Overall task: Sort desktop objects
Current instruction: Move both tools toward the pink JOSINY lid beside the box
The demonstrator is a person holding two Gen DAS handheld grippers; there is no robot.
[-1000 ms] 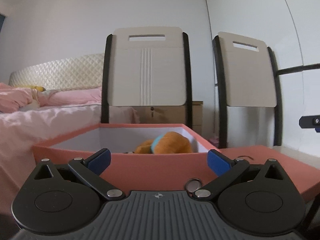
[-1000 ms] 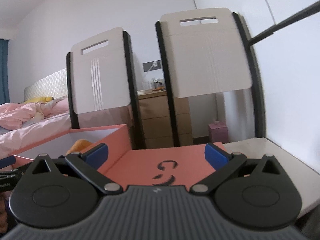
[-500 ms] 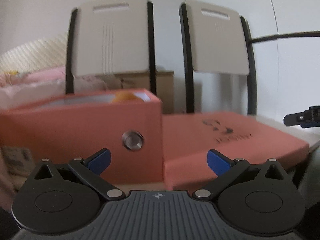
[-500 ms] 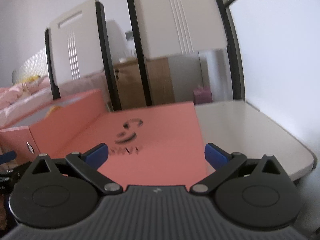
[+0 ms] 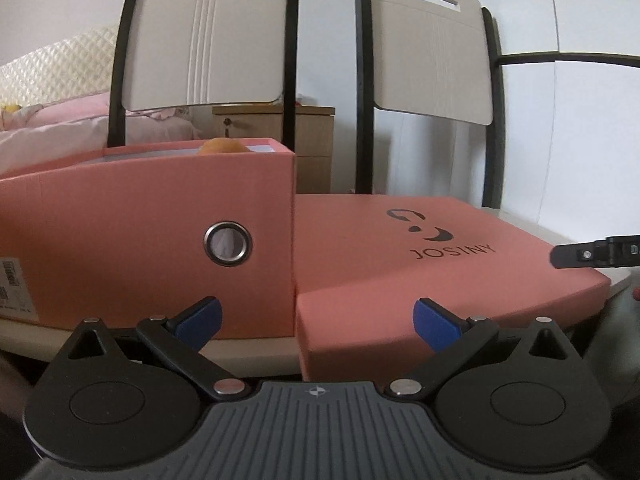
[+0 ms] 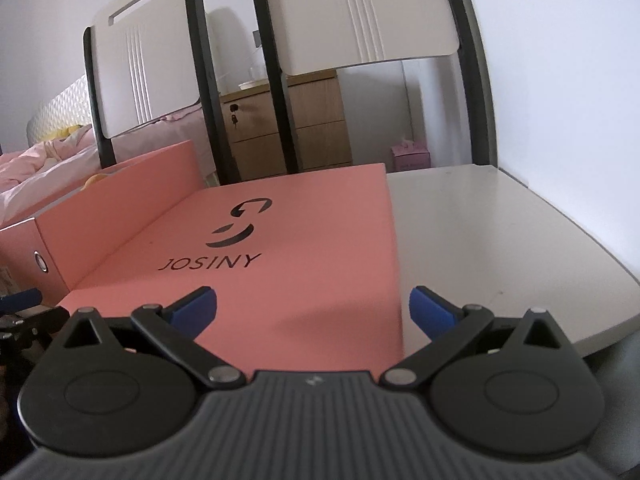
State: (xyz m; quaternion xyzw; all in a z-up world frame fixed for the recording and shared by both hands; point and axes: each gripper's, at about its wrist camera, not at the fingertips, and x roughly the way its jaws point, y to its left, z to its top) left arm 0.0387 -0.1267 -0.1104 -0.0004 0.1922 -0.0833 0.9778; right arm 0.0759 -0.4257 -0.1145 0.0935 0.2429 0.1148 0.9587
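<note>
A pink open box [image 5: 140, 240] with a metal eyelet stands on the white table; an orange plush toy [image 5: 224, 146] peeks over its rim. Its pink lid marked JOSINY [image 5: 420, 248] lies flat to the right of it. My left gripper [image 5: 316, 318] is open and empty, low at the table's front edge, facing the seam between box and lid. My right gripper [image 6: 312, 308] is open and empty, just above the near edge of the lid [image 6: 280, 256]. The box also shows in the right wrist view [image 6: 120, 204]. The right gripper's tip shows in the left wrist view [image 5: 592, 254].
Two white folding chairs [image 5: 204, 40] [image 5: 432, 56] stand behind the table. A wooden drawer cabinet [image 6: 288, 128] and a bed with pink bedding [image 5: 60, 128] lie beyond. Bare white tabletop [image 6: 500, 232] lies right of the lid. A white wall is on the right.
Both grippers have pulled back and dropped lower. The left one, earlier over the box looking in at the toy, now faces the box's front wall. Both stayed open.
</note>
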